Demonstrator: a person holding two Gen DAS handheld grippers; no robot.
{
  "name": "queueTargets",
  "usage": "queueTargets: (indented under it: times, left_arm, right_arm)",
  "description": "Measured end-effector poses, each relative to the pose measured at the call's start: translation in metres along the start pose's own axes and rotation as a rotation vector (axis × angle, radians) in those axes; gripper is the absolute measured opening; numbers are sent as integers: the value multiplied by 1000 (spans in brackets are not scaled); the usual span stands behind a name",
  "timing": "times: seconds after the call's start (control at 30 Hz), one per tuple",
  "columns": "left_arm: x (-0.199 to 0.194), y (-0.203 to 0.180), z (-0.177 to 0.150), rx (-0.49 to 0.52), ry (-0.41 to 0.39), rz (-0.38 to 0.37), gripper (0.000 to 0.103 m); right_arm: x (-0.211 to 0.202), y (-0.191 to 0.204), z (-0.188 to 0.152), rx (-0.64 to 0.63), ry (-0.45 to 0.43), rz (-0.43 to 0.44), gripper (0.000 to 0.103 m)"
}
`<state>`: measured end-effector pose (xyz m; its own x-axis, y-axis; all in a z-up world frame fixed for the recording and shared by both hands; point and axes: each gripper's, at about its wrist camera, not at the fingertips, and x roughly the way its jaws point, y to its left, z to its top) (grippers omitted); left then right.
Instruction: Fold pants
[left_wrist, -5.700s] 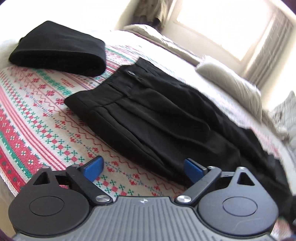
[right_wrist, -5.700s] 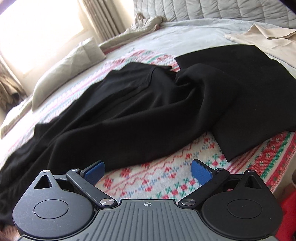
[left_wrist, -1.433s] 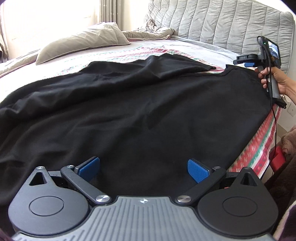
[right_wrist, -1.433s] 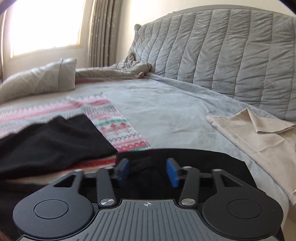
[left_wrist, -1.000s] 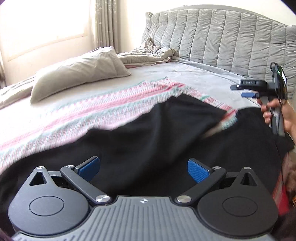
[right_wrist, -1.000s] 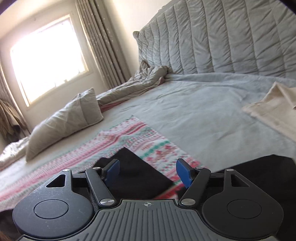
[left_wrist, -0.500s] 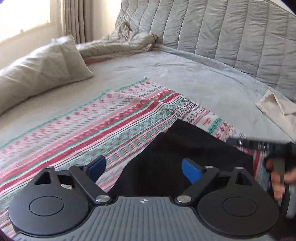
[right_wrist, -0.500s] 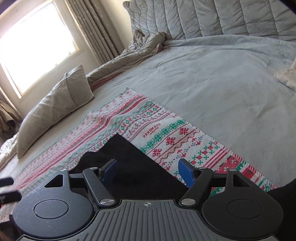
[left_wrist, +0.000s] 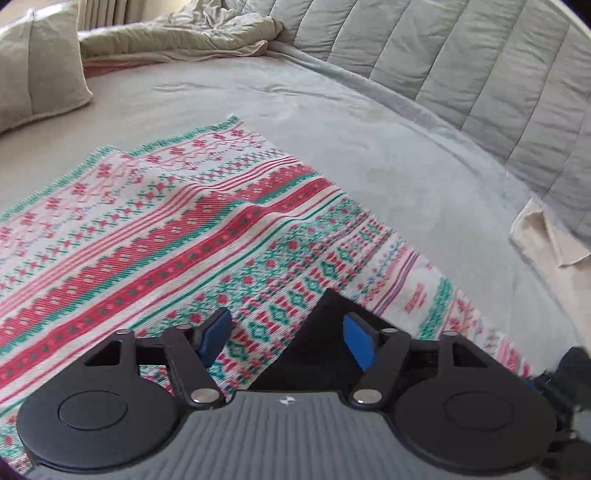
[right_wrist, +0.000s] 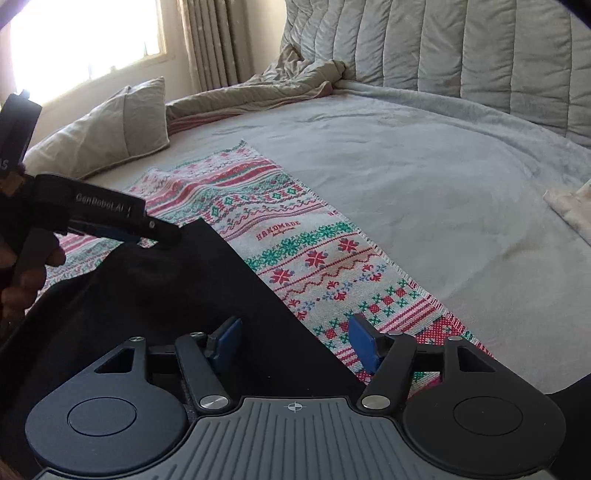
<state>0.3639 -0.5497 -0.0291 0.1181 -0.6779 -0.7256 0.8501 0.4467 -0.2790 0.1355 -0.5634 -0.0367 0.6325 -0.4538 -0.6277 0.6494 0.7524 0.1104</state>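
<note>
The black pants lie on the patterned blanket, with a straight edge running diagonally. My right gripper hovers over that edge with its jaws closing, left pad over black cloth and right pad over blanket. My left gripper, held by a hand, points at the pants' far corner. In the left wrist view that corner sits between the closing jaws of the left gripper. Neither pair of pads presses the cloth.
The blanket lies on a grey bedspread before a quilted headboard. A pillow and a rumpled duvet lie at the far side. A beige cloth lies at the right.
The left gripper swept across the bed to the pants' far corner, dropped lower, and its jaws narrowed. The right gripper tilted down over the pants' edge and narrowed slightly.
</note>
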Motion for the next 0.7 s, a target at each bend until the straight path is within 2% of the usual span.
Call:
queueTargets:
  times: [0.07, 0.17, 0.23, 0.3, 0.33, 0.37, 0.47, 0.57, 0.7]
  left_arm:
    - [1, -1, 2, -11, 20, -29, 63]
    - [2, -7, 0, 10, 45, -51, 50]
    - [2, -12, -1, 27, 49, -56, 47]
    - [5, -13, -3, 14, 52, -72, 33]
    - [6, -14, -4, 1, 48, -66, 29]
    - [7, -14, -5, -6, 42, -56, 20]
    - [4, -22, -5, 24, 12, -28, 15]
    - [-4, -30, 1, 40, -59, -18, 15]
    - [-8, -44, 10, 66, -136, -26, 15]
  right_arm:
    - [-2, -5, 0, 19, 2, 3, 48]
    - [-6, -12, -1, 42, 8, 18, 39]
    - [-8, -10, -3, 27, 11, 27, 34]
    - [-9, -8, -4, 9, 11, 28, 30]
    - [-10, -6, -5, 4, 9, 27, 27]
    - [-10, -6, -6, 0, 7, 29, 22]
    - [-11, -9, -7, 23, 7, 62, 9]
    - [-17, -9, -6, 37, -25, 64, 7]
    - [-29, -6, -2, 31, -99, 27, 6]
